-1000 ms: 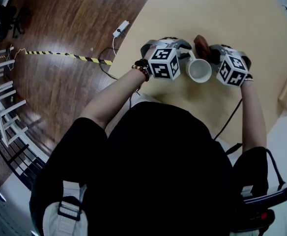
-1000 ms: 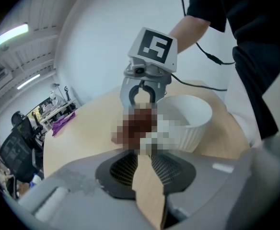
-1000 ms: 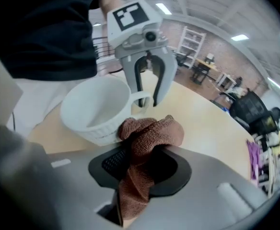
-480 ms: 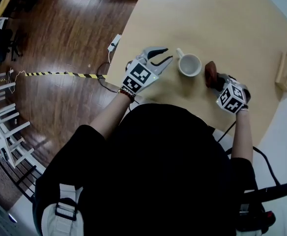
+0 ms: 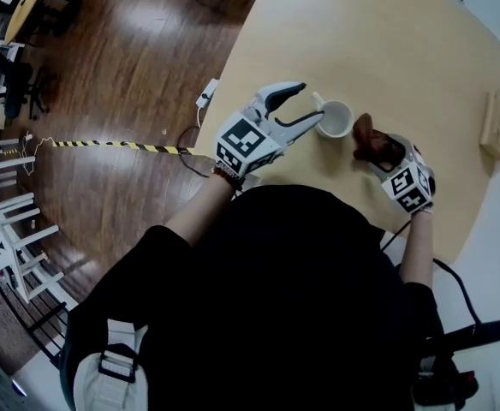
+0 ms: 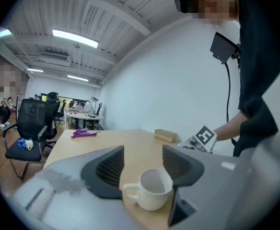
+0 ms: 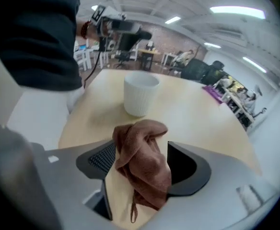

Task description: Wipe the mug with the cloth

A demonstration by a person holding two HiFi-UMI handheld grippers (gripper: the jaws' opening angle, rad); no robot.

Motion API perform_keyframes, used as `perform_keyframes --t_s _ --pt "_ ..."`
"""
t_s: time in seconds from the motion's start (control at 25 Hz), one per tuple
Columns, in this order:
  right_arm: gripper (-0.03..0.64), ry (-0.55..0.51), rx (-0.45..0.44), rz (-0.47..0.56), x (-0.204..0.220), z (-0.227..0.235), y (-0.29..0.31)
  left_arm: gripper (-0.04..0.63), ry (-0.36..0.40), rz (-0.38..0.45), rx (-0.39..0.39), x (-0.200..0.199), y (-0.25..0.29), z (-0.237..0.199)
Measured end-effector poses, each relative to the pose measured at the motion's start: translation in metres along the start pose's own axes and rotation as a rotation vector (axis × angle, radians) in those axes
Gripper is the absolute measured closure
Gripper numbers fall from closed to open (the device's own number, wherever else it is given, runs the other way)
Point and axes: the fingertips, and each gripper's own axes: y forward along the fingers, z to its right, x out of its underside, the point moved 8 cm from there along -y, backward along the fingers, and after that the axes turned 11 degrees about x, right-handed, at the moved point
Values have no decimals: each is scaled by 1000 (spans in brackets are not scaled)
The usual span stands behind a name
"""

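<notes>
Mug: the white mug is standing upright on the tan table, near the edge where the person is standing. Its handle is pointing toward the left gripper's side. It is looking empty inside.
Cloth: the brown cloth is sitting in a bunched-up heap on the table. It is just beside the mug, on the right gripper's side.
Left gripper: the left gripper is hanging in the air over the table with its tips close to the mug. Its jaws have just been opening and are standing wide apart. They are holding nothing. The mug is showing low down in the gap between them, but the pads are not touching it.
Right gripper: the right gripper is pointing down at the table. Its jaws have just been opening and are standing wide apart too. The cloth is sitting loose between them, and they are not squeezing it.
Wooden block: a wooden block is lying near the table's far right edge, well apart from the mug.
Purple thing: a small purple thing is lying at the far end of the table.
Floor: the dark wood floor is showing beside the table, and a yellow and black striped tape is lying across it.
</notes>
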Motion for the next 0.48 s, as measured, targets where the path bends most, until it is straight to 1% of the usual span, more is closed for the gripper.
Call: perform_keyframes --t_s 0.04,0.12,0.16,0.2,0.28,0.4,0.48 --pt "278 87 47 71 -6 7 -17 341 10 26 5 -10 0 2" --pt "278 275 143 251 -24 21 -53 328 41 80 11 -31 0 8" --pt "278 350 185 343 -35 28 -71 328 59 108 11 -41 0 11" --pt "278 399 222 428 -46 34 -86 328 77 139 10 -50 1 14" --pt "278 429 272 551 -69 42 -109 330 108 185 0 -64 2 18" --pt "278 428 301 638 -97 40 -128 334 140 196 -16 -72 4 23" --pt "278 441 326 678 -109 36 -134 334 126 233 2 -75 1 26"
